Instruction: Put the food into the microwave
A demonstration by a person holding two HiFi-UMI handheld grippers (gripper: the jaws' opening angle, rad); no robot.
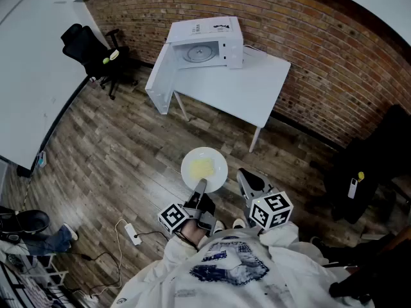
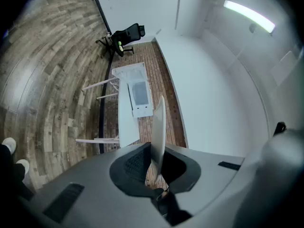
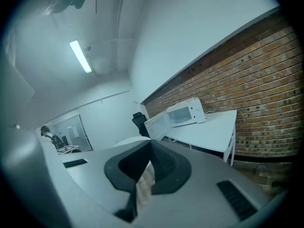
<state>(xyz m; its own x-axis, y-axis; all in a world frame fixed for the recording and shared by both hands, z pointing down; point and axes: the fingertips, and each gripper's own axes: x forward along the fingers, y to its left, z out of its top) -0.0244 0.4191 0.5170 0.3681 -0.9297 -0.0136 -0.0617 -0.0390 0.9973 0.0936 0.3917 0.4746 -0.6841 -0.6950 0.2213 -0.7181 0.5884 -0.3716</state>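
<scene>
The left gripper is clamped on the near rim of the white plate, which carries 1 heap of yellow food. Just beside it, the right gripper has its jaws pressed together on nothing. Wood floor stretches from the plate to the white table. On the table sits the microwave (its door hangs wide open past the table's left edge). A black chair stands far left by the brick wall.
</scene>
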